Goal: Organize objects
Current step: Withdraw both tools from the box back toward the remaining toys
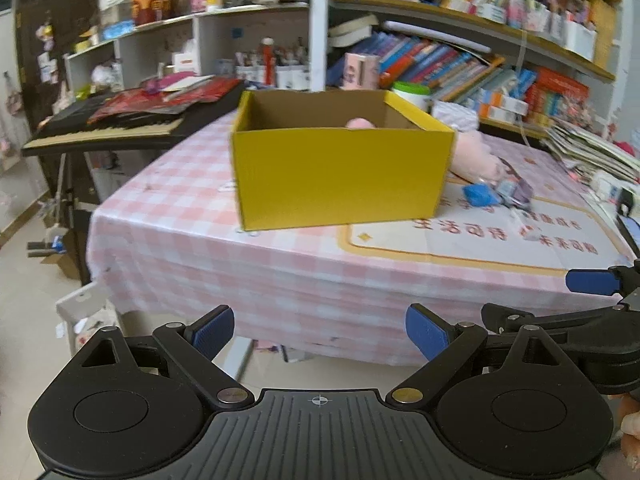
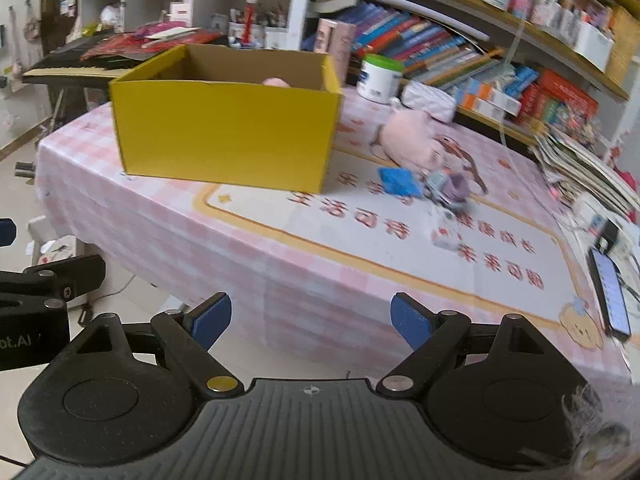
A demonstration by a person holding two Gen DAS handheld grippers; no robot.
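A yellow cardboard box (image 1: 340, 176) (image 2: 228, 132) stands open on the pink checked table, with something pink (image 1: 360, 123) (image 2: 276, 81) showing inside. To its right lie a pink plush toy (image 2: 408, 140) (image 1: 476, 154), a blue packet (image 2: 398, 181) (image 1: 479, 194) and a small purple-grey item (image 2: 450, 190). My left gripper (image 1: 320, 330) hangs open before the table's front edge, nothing between its fingers. My right gripper (image 2: 311, 320) is also open and empty, short of the table. Its blue pad (image 1: 592, 282) shows at the right of the left wrist view.
A white mat with red characters (image 2: 400, 236) covers the table's right part. A phone (image 2: 612, 292) lies at the right edge. A white tub with a green lid (image 2: 379, 76), bookshelves (image 2: 480, 40), stacked papers (image 2: 584, 168) and a keyboard (image 1: 104, 130) surround the table.
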